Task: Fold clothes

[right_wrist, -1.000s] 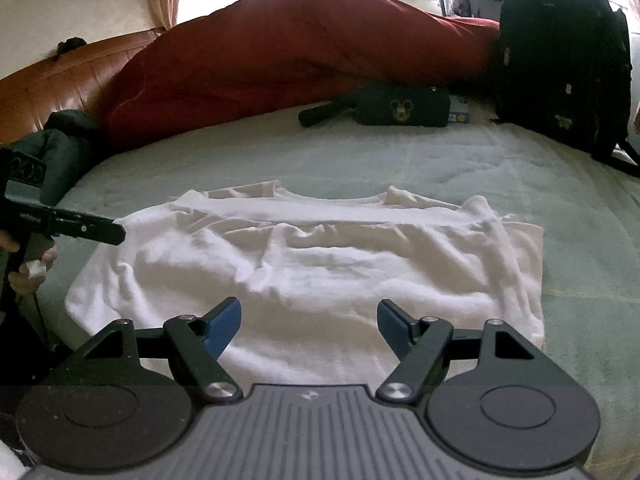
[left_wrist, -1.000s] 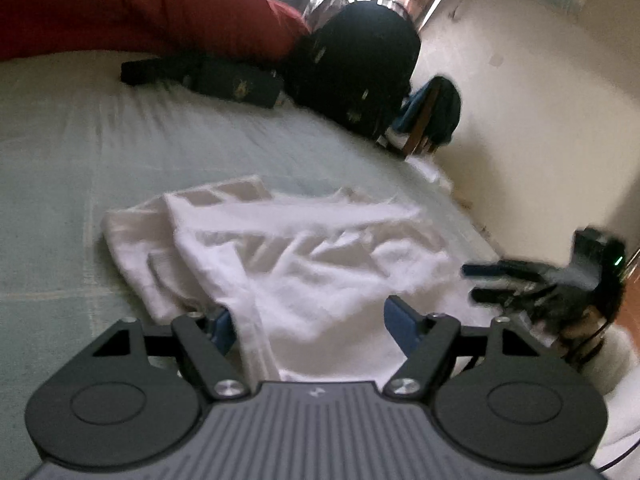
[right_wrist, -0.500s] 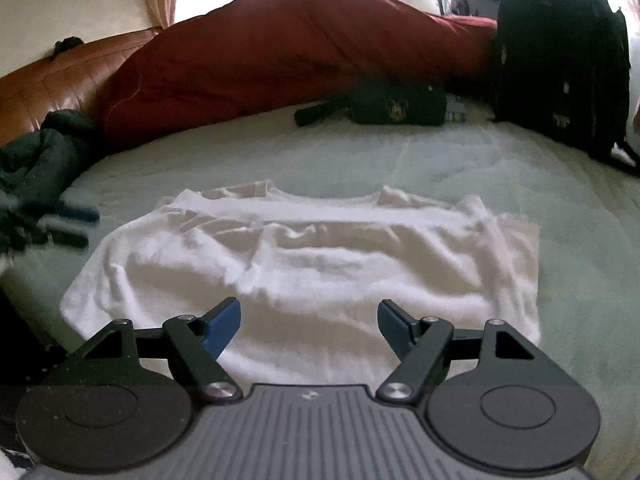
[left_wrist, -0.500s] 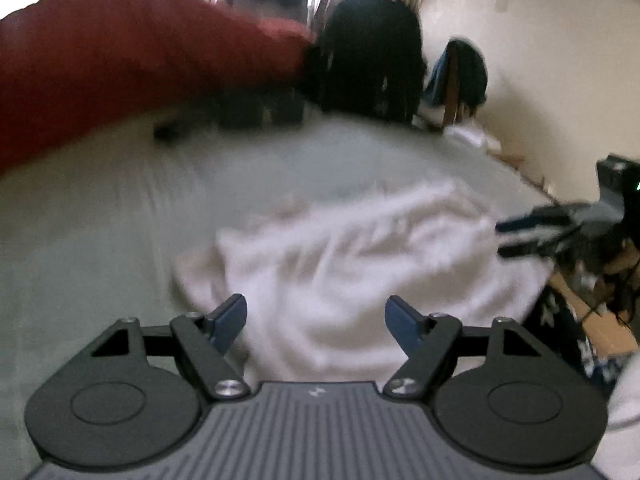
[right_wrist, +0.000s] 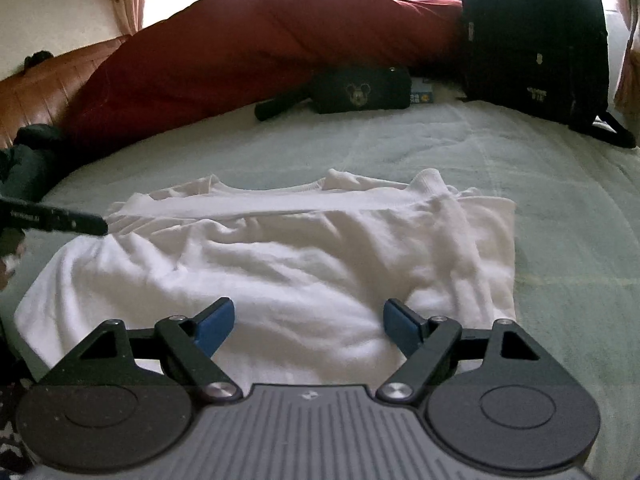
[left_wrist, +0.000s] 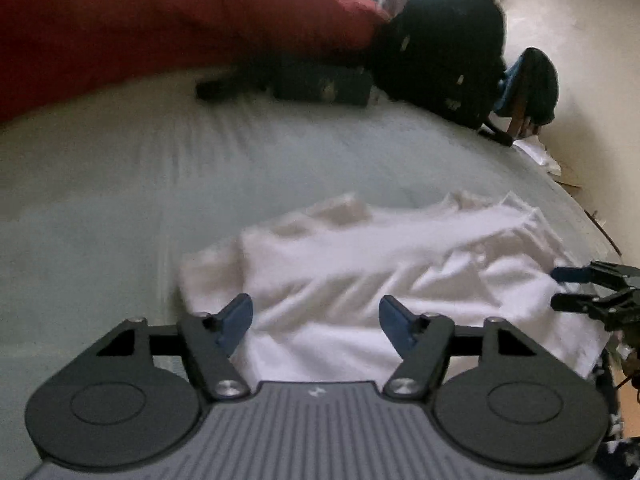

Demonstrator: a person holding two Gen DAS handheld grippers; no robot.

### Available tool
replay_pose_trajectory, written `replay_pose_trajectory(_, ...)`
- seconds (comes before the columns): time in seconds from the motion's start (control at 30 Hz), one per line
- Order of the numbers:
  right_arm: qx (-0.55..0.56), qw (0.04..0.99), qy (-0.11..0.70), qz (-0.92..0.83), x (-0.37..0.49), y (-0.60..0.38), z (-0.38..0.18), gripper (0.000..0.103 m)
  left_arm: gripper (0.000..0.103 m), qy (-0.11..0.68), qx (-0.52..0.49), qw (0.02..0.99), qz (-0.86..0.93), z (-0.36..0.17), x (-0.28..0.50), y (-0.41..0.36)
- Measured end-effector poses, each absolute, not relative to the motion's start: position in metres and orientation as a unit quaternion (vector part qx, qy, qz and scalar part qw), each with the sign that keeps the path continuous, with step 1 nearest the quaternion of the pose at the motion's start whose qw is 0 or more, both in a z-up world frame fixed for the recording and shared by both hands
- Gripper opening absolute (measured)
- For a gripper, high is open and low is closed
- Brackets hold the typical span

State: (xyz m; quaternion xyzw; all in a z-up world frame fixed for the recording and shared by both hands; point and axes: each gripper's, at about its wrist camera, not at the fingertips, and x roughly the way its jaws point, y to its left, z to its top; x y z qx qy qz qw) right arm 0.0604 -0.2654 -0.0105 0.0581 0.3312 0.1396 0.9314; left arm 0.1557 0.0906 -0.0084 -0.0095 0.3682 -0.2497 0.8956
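Directly ahead of right tool (right_wrist: pixel 308 326): white shirt (right_wrist: pixel 280 256).

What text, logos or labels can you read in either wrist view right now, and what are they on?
Mouse-head logo, no words: black pouch.
Pale print on black backpack: too small to read.
White lettering on left gripper's finger: too blurred to read.
Small emblem on each gripper body: a mark, no letters.
White shirt: no text.

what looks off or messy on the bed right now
Only the white shirt looks untidy: it lies partly folded and wrinkled on the green bedspread, its right edge bunched in uneven layers. Nothing appears spilled or damaged.
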Motion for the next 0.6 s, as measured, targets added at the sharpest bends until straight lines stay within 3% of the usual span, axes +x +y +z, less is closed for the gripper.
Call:
replay_pose_trajectory(0.13,0.050,0.933,0.326,0.142,0.062,-0.259,-0.013,0.094,0.077,0.357,0.009,0.890,-0.285,-0.005,0.151,0.071)
replay_pose_trajectory(0.27,0.044,0.934,0.325,0.142,0.058,-0.259,-0.011,0.094,0.076,0.398,0.024,0.881,-0.254,-0.033,0.154,0.060)
replay_pose_trajectory(0.5,0.075,0.933,0.320,0.144,0.047,-0.264,0.000,0.095,0.079,0.370,0.031,0.890,-0.265,-0.008,0.110,0.059)
replay_pose_trajectory(0.6,0.077,0.933,0.320,0.148,0.039,-0.261,0.005,0.095,0.080,0.401,0.013,0.884,-0.242,-0.020,0.100,0.058)
